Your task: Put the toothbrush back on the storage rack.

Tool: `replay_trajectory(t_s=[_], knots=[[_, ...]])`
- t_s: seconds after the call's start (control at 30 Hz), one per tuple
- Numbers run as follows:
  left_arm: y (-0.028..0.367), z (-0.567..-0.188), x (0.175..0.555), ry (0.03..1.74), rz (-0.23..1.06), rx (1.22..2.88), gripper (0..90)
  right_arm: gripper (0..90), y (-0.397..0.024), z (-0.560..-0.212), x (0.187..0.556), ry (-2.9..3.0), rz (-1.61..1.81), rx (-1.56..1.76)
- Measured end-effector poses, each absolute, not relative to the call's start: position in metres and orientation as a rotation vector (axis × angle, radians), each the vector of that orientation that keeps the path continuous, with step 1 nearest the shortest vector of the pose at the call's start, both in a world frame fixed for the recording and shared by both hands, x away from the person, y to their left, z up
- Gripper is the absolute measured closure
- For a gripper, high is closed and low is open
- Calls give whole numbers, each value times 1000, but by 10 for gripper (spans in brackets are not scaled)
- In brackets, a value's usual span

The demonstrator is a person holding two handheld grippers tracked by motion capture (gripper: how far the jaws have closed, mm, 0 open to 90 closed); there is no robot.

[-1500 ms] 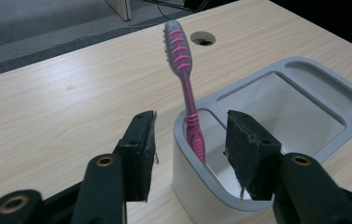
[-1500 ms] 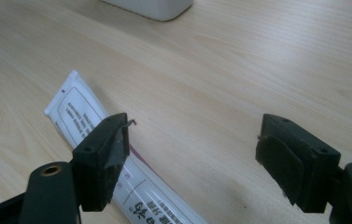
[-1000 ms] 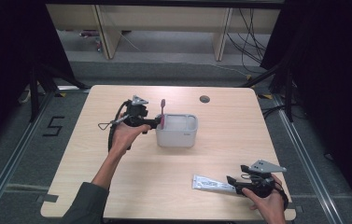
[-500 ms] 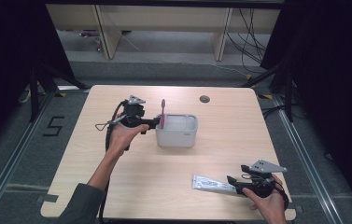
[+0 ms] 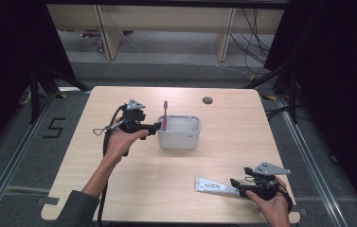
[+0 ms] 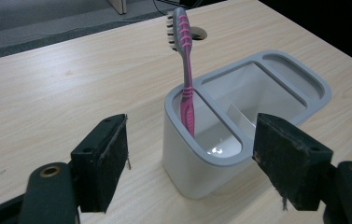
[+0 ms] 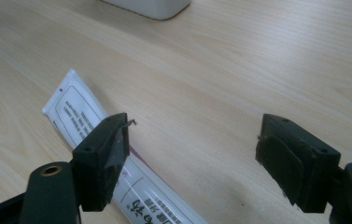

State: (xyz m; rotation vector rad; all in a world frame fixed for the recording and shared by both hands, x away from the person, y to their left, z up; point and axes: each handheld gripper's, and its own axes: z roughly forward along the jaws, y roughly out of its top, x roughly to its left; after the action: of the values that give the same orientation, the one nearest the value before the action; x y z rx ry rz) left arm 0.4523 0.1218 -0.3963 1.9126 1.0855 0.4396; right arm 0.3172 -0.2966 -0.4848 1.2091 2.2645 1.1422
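With the pink-and-grey toothbrush (image 6: 186, 88) upright in the grey plastic holder (image 5: 179, 138), the white toothpaste tube (image 5: 215, 185) nearer than that holder lies lengthwise beside the right hand-held gripper (image 5: 236, 185), jaws apart.

I see the pink and grey toothbrush (image 6: 186, 70) standing nearly upright, bristle head up, in the narrow end compartment of the pale grey holder (image 6: 197, 172) at mid-table, while the white printed toothpaste tube (image 7: 117, 163) lies flat near the table's front right edge.
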Motion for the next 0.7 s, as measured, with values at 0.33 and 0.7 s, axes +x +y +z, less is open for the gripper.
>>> replay_trajectory(t_s=[0.33, 0.7], knots=[[130, -397, 437, 1060, 419, 1912, 244, 260, -296, -485, 317, 2265, 1144, 1216], [144, -396, 417, 1041, 429, 1898, 231, 260, -296, -485, 317, 2260, 1148, 1209]])
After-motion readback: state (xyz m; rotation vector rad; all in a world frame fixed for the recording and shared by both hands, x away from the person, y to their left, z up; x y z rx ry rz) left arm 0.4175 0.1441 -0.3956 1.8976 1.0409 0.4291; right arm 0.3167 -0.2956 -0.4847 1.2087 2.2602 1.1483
